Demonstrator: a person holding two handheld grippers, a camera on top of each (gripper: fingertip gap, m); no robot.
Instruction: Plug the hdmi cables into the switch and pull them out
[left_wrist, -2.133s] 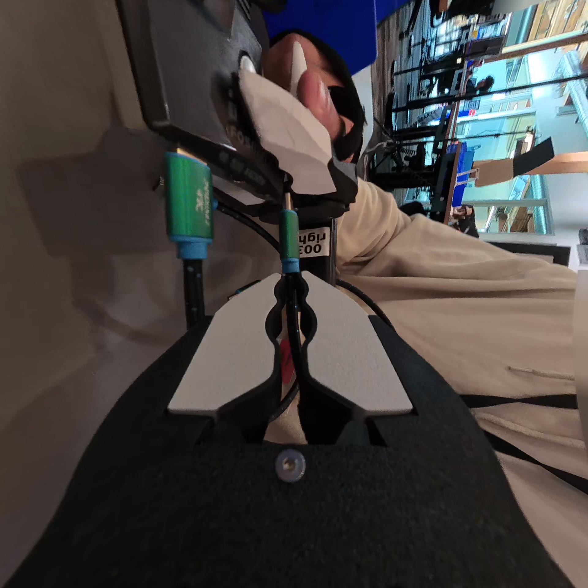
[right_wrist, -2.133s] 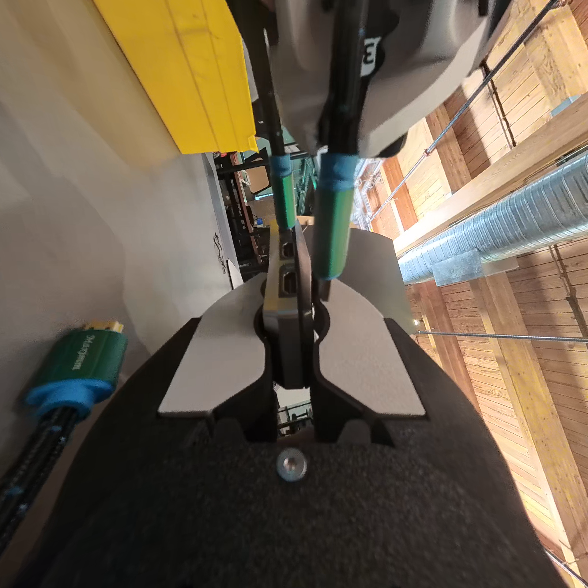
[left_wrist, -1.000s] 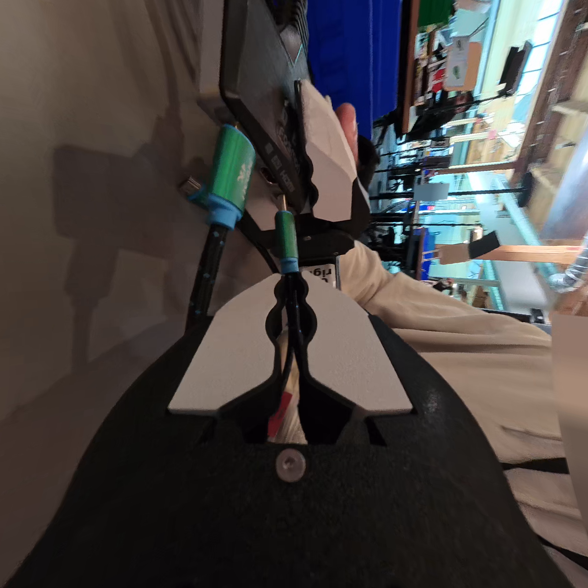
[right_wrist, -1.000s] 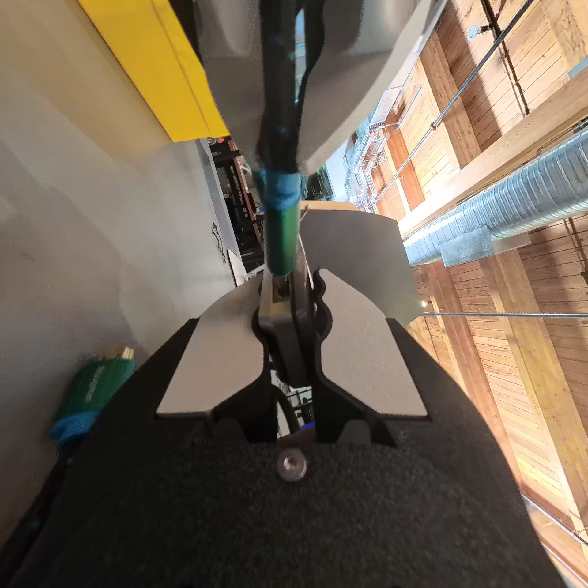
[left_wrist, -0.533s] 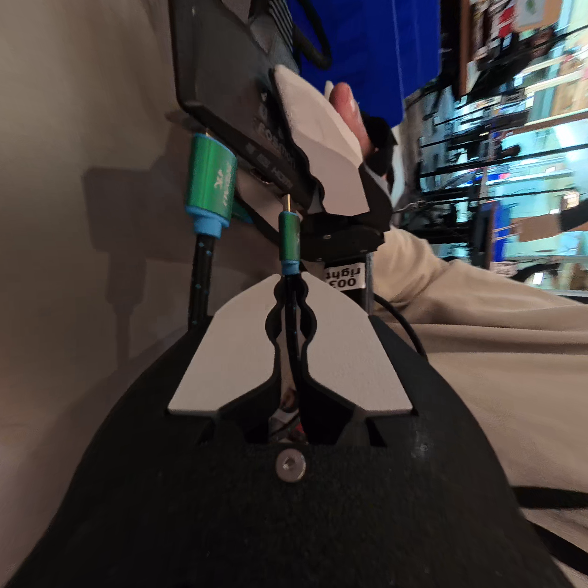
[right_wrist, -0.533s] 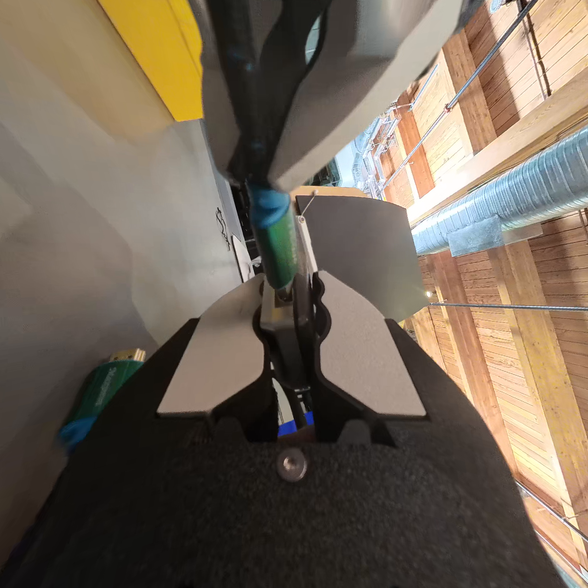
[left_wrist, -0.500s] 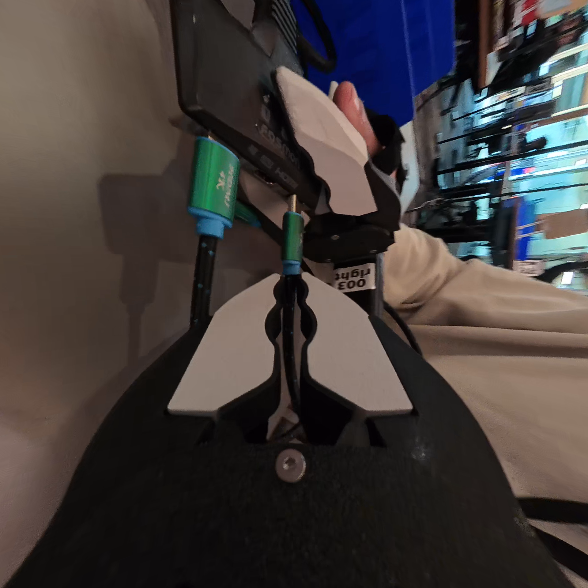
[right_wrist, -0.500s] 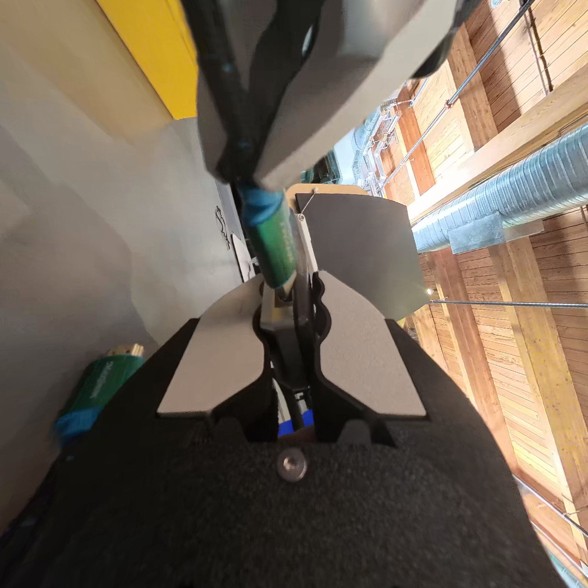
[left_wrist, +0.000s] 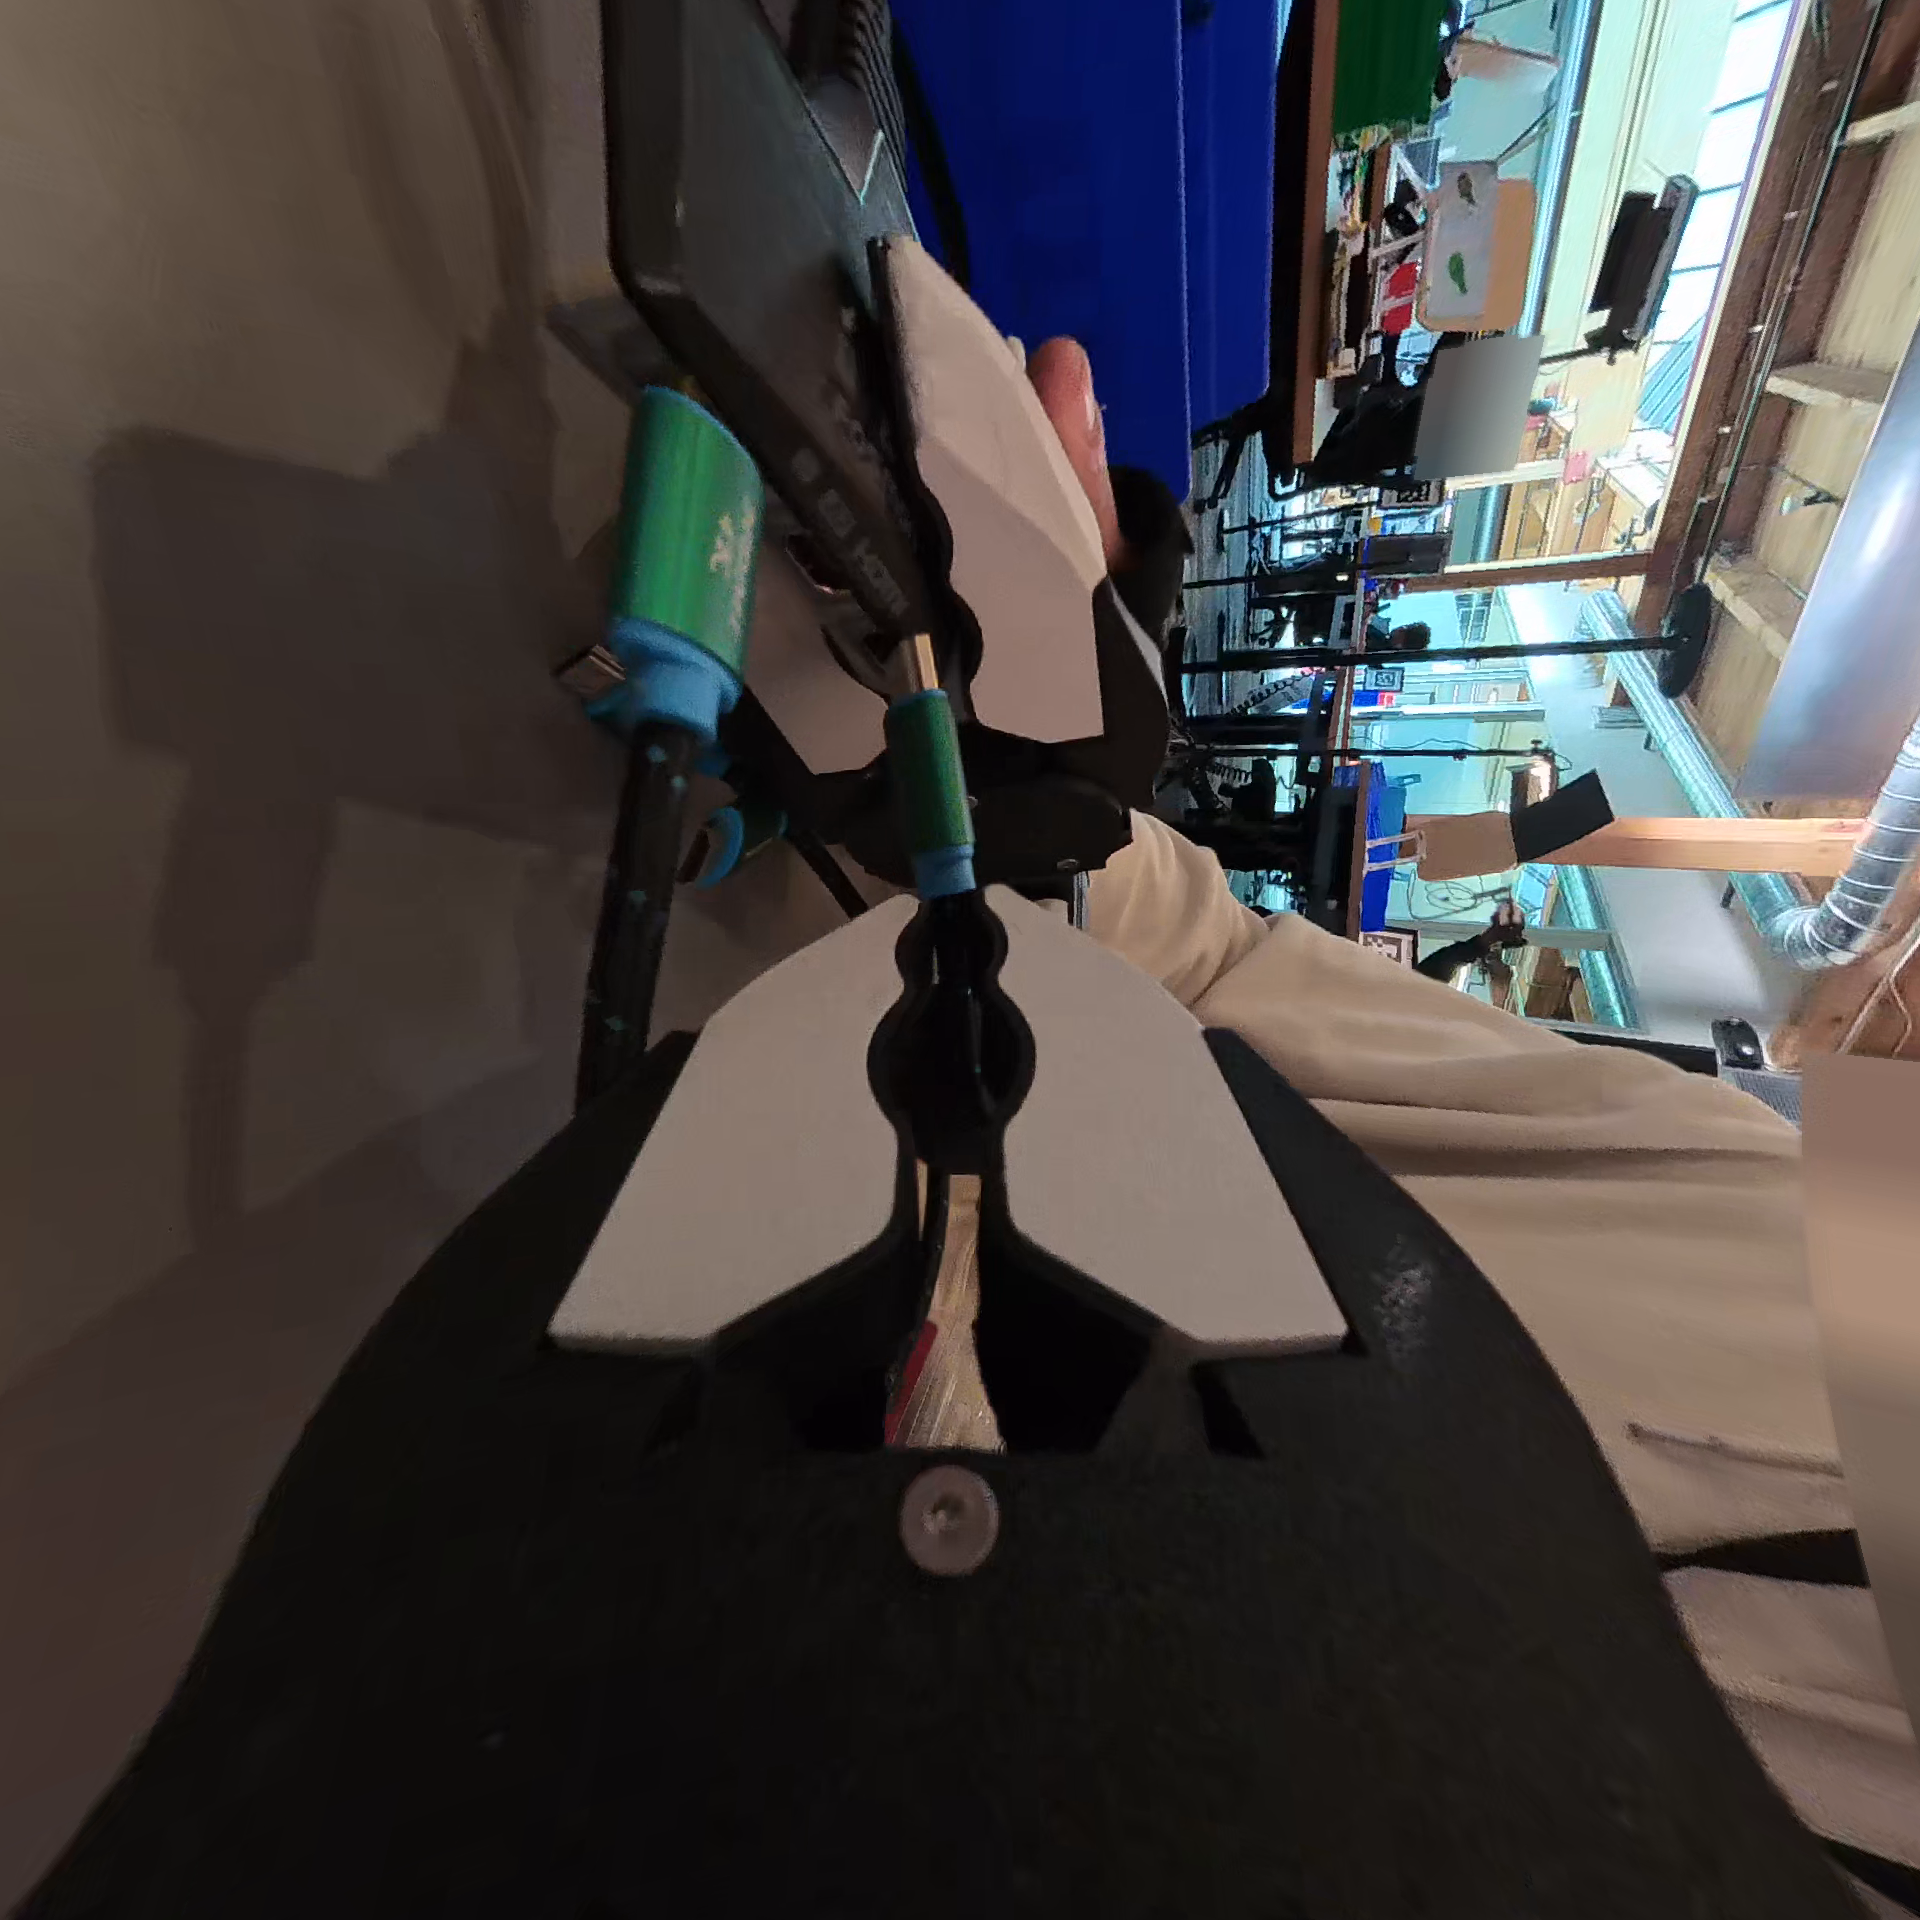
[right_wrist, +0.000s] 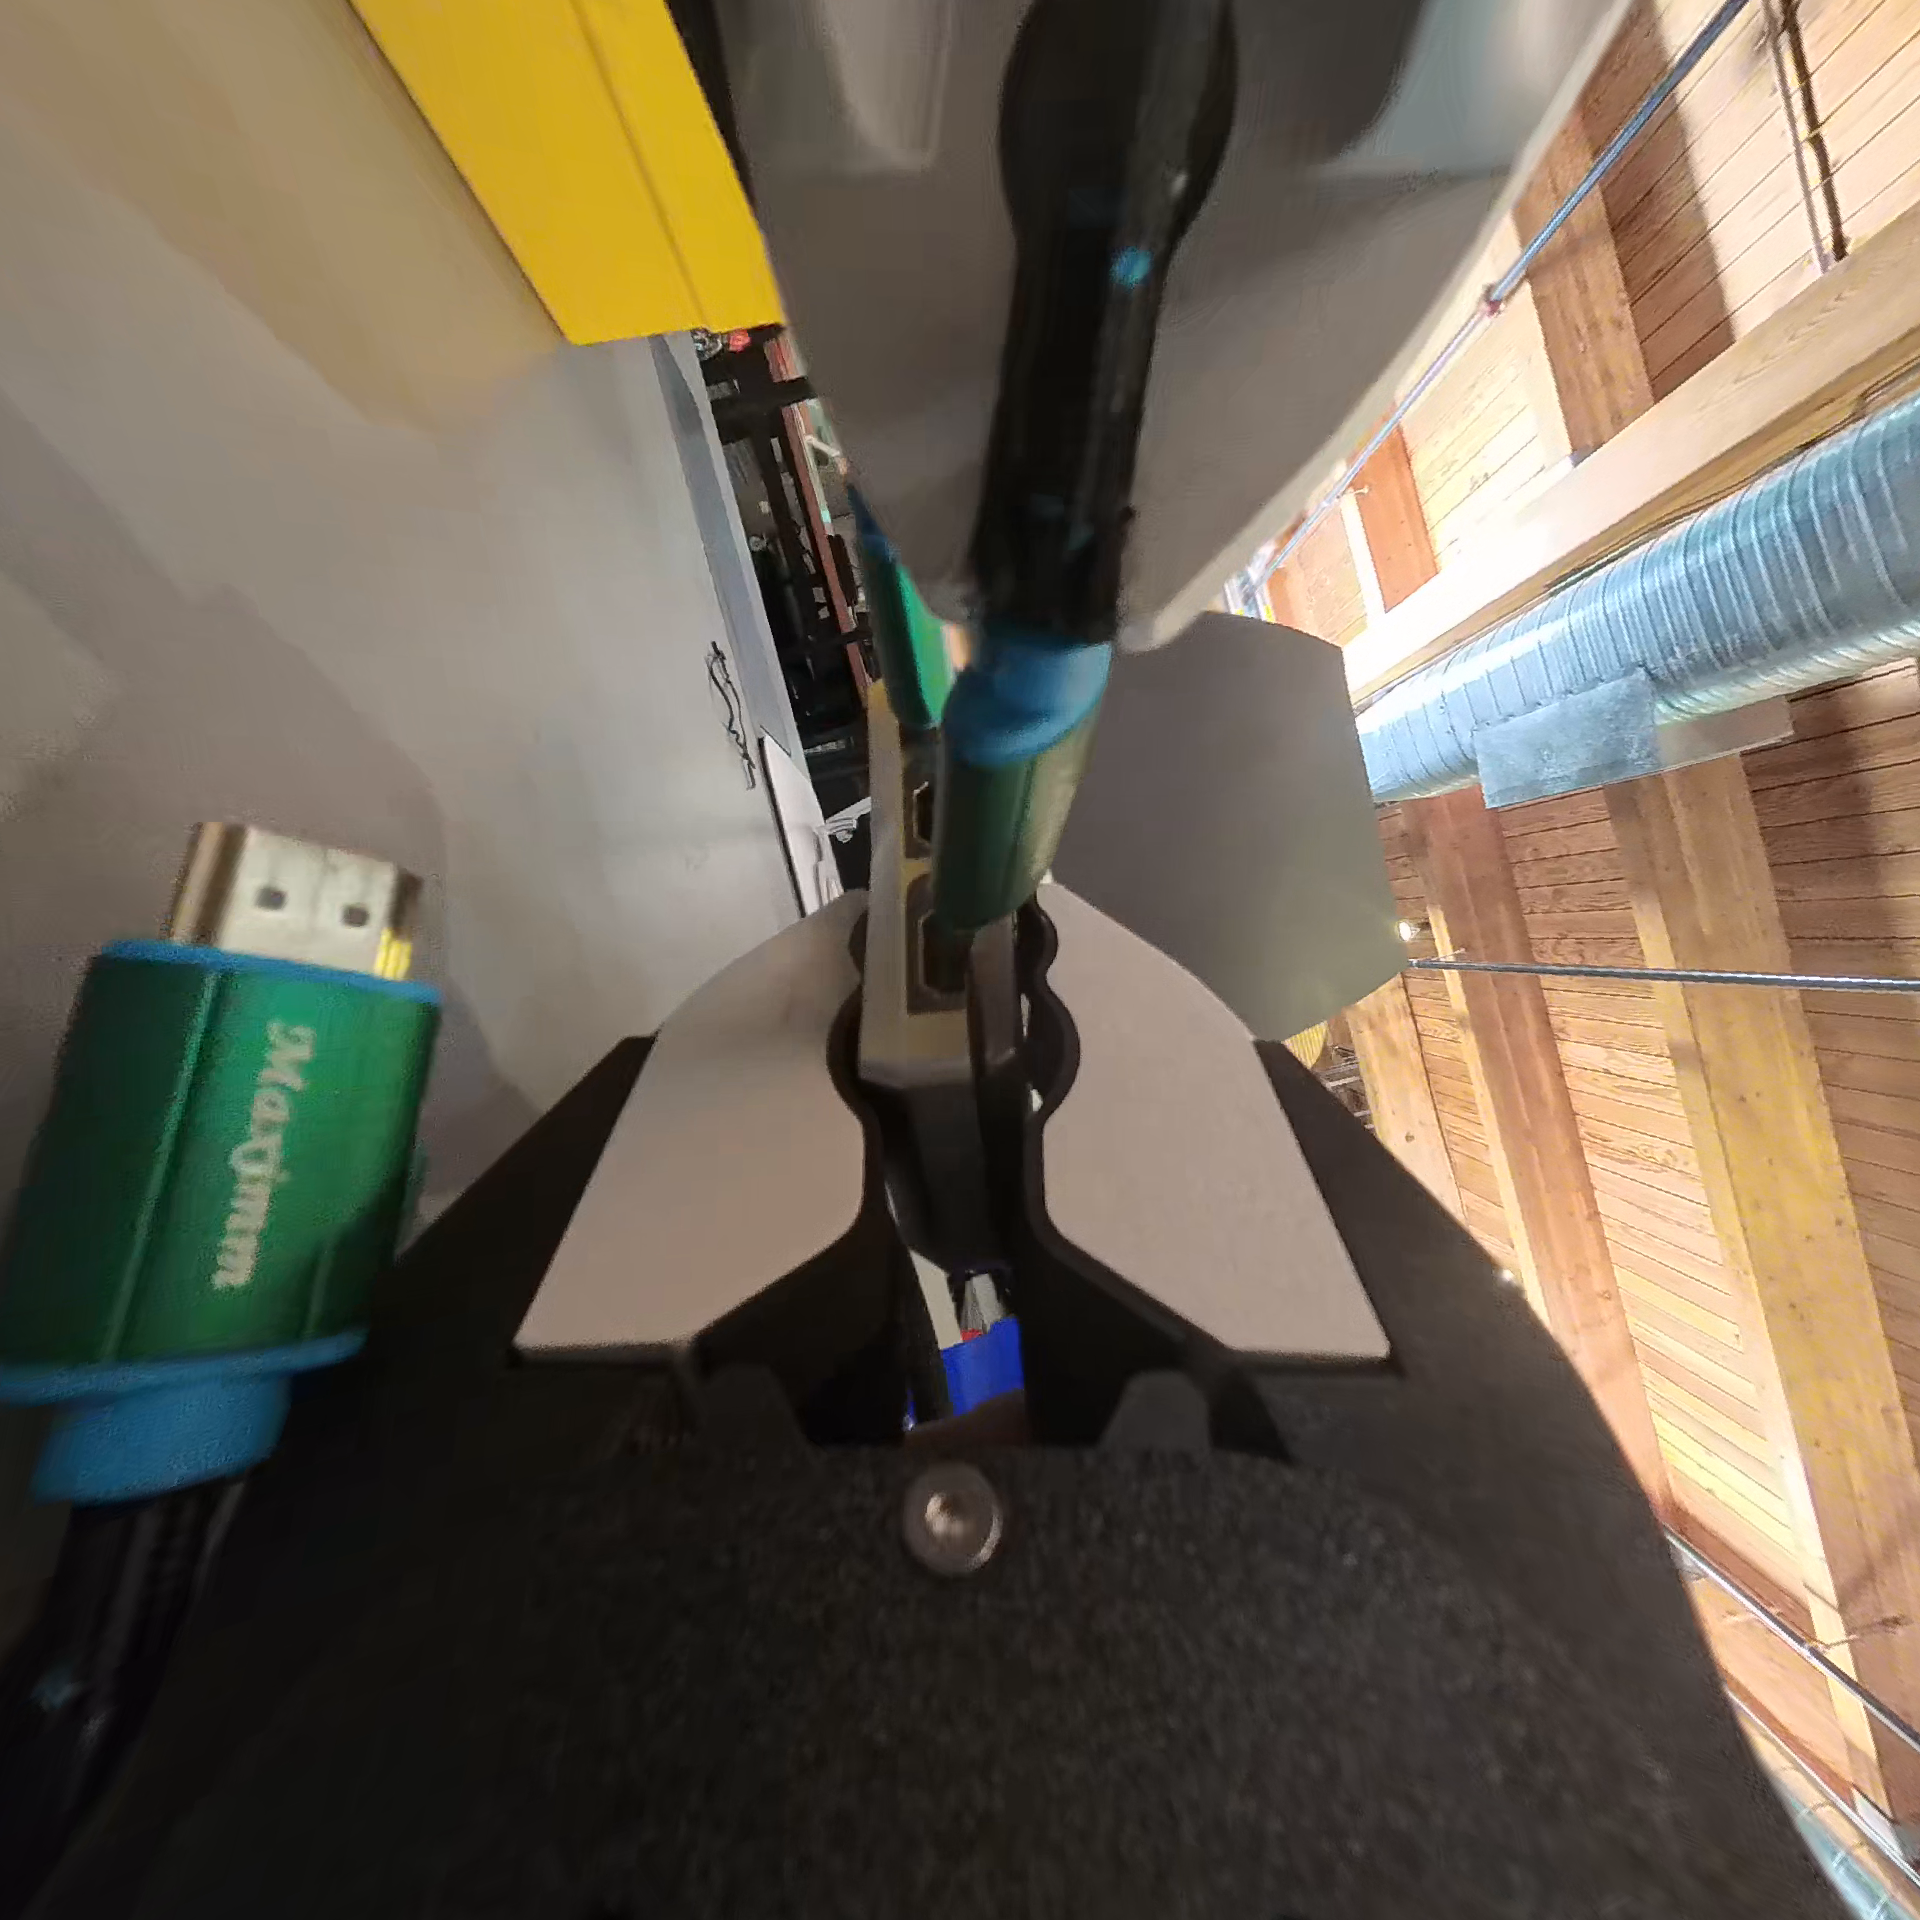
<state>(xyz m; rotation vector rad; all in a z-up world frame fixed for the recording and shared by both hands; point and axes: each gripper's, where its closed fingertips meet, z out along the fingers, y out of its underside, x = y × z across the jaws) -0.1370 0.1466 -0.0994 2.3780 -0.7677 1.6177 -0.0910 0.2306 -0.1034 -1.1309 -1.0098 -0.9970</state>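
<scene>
Grey desk (left_wrist: 260, 935) under everything; the switch (left_wrist: 748, 343) is clamped edge-on in the right gripper (right_wrist: 951, 1023) jaws. A cable (left_wrist: 951, 997) is pinched in the left gripper (left_wrist: 951, 1023) jaws, its green plug (left_wrist: 930, 790) just short of the switch. Another plug (left_wrist: 686, 530) is seen beside the switch.

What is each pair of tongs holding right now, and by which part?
Left tongs: shut on a cable, just behind its green plug. Right tongs: shut on the switch, pinching its thin end by the ports.
</scene>
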